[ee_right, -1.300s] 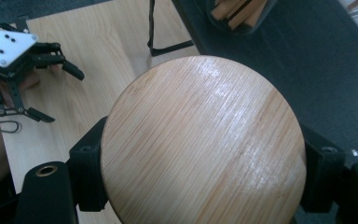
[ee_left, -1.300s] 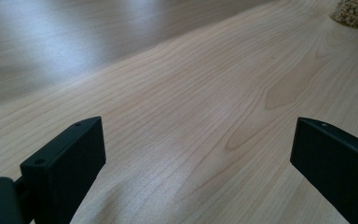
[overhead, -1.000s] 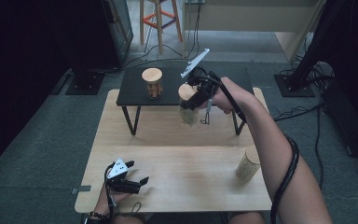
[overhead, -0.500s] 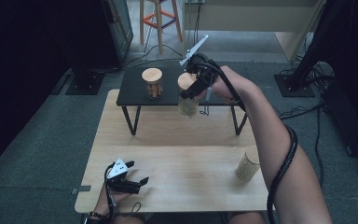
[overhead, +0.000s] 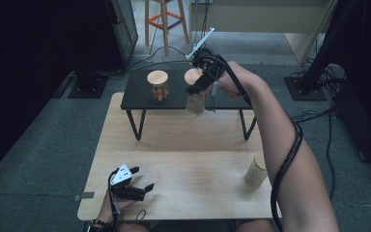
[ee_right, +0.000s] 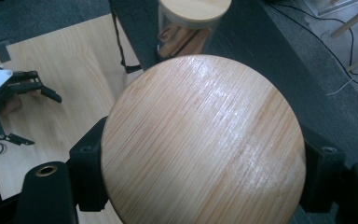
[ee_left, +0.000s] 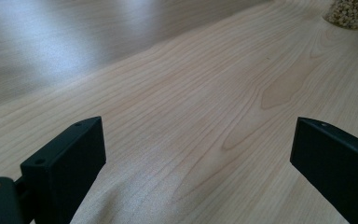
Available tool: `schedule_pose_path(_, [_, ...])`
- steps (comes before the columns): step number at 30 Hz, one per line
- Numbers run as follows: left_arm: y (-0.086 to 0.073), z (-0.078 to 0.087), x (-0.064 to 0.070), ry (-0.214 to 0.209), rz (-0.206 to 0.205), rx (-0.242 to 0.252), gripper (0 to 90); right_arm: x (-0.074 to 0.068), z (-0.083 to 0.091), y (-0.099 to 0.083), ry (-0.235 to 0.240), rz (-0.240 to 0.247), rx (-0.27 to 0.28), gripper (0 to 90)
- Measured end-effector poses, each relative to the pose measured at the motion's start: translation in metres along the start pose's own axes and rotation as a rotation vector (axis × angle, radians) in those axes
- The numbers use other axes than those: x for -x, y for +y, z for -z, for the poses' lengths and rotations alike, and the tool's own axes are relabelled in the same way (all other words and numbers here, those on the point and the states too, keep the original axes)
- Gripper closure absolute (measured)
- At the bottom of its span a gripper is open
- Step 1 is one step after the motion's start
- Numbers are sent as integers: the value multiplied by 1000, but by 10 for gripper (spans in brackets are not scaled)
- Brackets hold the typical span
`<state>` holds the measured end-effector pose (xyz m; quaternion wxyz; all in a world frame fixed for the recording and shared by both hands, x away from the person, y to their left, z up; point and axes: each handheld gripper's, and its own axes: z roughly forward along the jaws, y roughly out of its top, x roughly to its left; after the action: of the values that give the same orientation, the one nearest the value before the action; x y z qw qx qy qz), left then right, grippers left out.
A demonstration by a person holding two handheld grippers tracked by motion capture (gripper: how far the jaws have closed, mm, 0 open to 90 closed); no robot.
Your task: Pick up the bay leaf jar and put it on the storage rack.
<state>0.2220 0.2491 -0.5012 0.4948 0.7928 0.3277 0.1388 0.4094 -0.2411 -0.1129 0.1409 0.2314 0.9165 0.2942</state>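
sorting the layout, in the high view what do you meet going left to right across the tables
left gripper → jar on the black shelf → jar held by the right gripper → jar of grains on the wooden table

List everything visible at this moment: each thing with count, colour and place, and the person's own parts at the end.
Held jar: one, clear glass with a pale wooden lid, pale contents, at the front edge of the black shelf, gripped by the right gripper.
Jar on shelf: one, clear with wooden lid, brown contents, on the shelf's left half.
Jar on table: one, clear, pale grainy contents, near the table's right edge.
Black shelf: one, black, raised on thin legs at the table's far side.
Table: one, light wood.
Stool: one, wood with orange braces, on the floor beyond.
Right gripper: black, shut on the held jar's lid.
Left gripper: black, open, low over the table's near left.
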Motion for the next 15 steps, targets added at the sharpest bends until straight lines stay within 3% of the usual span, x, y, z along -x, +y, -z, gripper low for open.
schedule_pose_path(15, [-1,0,1,1,-3,5,34,22,-10,8,-5,-40,11,230])
